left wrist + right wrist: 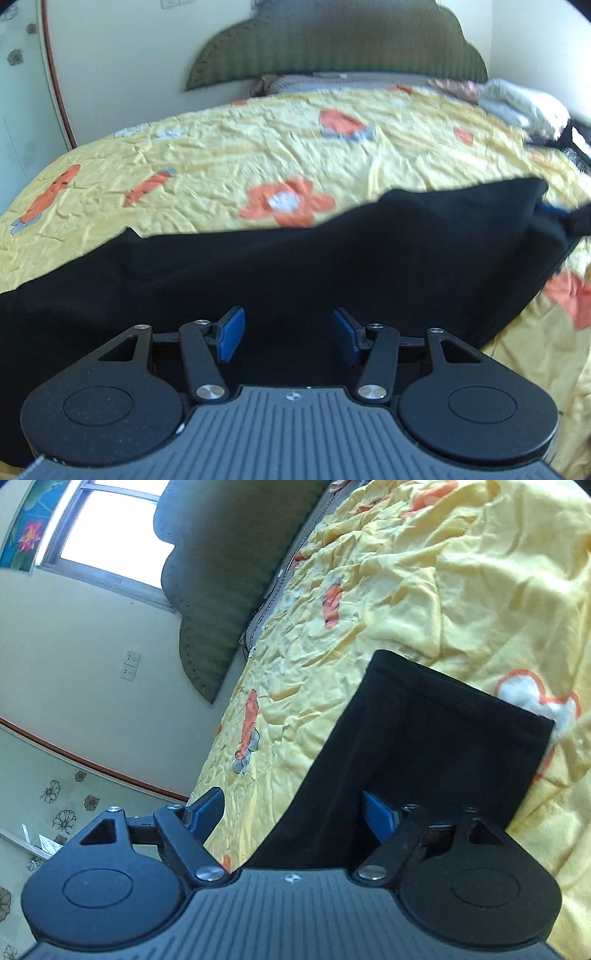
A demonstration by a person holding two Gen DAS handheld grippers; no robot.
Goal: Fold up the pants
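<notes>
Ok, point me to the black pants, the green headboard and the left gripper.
black pants [295, 266]: left wrist view, middle of the dark cloth.
green headboard [332, 40]: left wrist view, its ribbed centre.
left gripper [288, 334]: left wrist view, midway between the blue pads.

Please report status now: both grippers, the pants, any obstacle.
Left gripper open, over black pants. Right gripper open, astride pants edge. Pants flat on yellow floral bedsheet. No obstacle seen.

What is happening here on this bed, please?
A person with a gripper in each hand is folding black fabric pants on a bed with a yellow flowered sheet. The left gripper and the right gripper are both open over the pants, gripping nothing. The pants lie flat.
</notes>
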